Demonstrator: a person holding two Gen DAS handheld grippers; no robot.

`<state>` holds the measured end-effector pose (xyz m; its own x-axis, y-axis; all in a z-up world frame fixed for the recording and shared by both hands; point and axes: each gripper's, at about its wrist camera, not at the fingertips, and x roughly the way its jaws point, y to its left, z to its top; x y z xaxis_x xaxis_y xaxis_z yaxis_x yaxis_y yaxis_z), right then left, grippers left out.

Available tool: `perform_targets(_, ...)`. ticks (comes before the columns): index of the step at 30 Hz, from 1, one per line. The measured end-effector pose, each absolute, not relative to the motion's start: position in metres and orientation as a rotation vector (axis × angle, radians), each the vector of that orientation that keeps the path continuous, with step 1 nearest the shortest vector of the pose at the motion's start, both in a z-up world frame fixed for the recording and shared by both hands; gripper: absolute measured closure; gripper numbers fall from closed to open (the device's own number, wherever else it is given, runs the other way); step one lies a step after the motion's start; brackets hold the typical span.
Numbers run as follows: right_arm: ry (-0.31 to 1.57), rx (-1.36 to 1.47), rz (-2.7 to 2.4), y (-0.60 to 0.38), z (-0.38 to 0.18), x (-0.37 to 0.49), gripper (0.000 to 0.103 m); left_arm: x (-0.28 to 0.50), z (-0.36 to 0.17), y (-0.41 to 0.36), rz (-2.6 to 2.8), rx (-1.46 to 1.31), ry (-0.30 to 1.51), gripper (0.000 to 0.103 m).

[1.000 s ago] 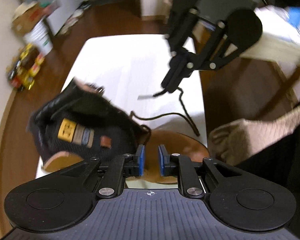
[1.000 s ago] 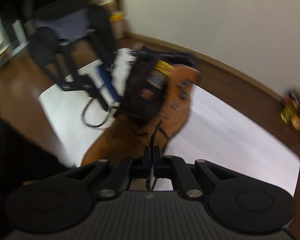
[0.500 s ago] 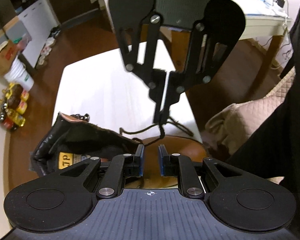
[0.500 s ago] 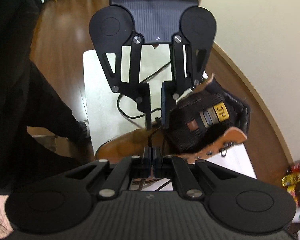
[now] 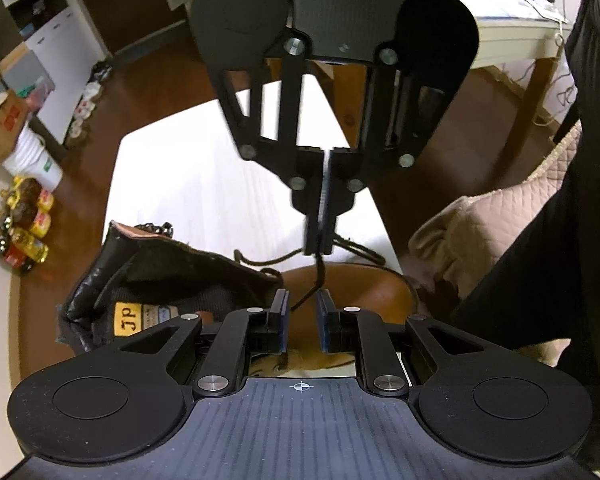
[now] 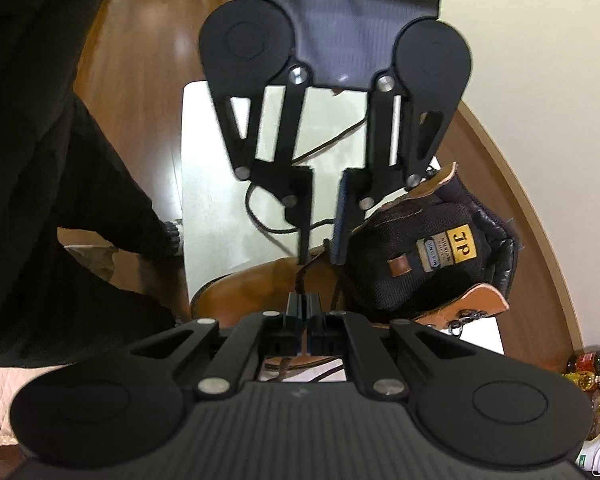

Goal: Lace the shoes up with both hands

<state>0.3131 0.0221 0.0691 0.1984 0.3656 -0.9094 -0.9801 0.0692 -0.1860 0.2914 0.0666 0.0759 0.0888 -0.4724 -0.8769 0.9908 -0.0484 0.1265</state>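
Left wrist view: right gripper (image 5: 320,246) pinches the lace (image 5: 319,276), hanging it between the spread left gripper (image 5: 302,312) above the boot (image 5: 352,288).

A white table (image 5: 204,168) stands on a dark reddish wood floor (image 5: 148,92), with a plain cream wall (image 6: 540,80) at the right of the right-wrist view, white cabinets (image 5: 56,64) and a white bucket (image 5: 32,156) at upper left, bottles (image 5: 24,224) at the left edge, and a quilted beige cushion (image 5: 492,224) at right.
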Motion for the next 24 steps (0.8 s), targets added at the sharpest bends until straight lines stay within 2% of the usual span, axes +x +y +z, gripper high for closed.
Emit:
perform_targets(3, 0.800, -0.989, 1.185, 0.019, 0.071, 0.315, 0.100, 0.293, 0.077, 0.068, -1.385, 0.938, 0.742, 0.087)
perform_targets(5, 0.799, -0.982, 1.178, 0.018, 0.072, 0.316, 0.100, 0.296, 0.078, 0.069, -1.399, 0.899, 0.773, 0.100)
perform_targets(11, 0.828, -0.877, 1.131, 0.012, 0.072, 0.320, 0.100, 0.302, 0.078, 0.070, -1.332, 0.833, 0.822, 0.101)
perform_targets(13, 0.892, -0.689, 1.041, -0.002, 0.072, 0.327, 0.099, 0.304, 0.079, 0.072, -1.299, 0.808, 0.847, 0.101)
perform_targets(17, 1.017, -0.271, 0.837, -0.034, 0.068, 0.338, 0.088, 0.308, 0.079, 0.077, -1.202, 0.761, 0.902, 0.101)
perform_targets(20, 1.096, 0.046, 0.708, -0.058, 0.058, 0.340, 0.088, 0.309, 0.084, 0.080, -1.174, 0.731, 0.911, 0.101)
perform_targets(24, 1.176, 0.722, 0.550, -0.094, 0.021, 0.335, 0.088, 0.305, 0.093, 0.081, -1.179, 0.716, 0.898, 0.101)
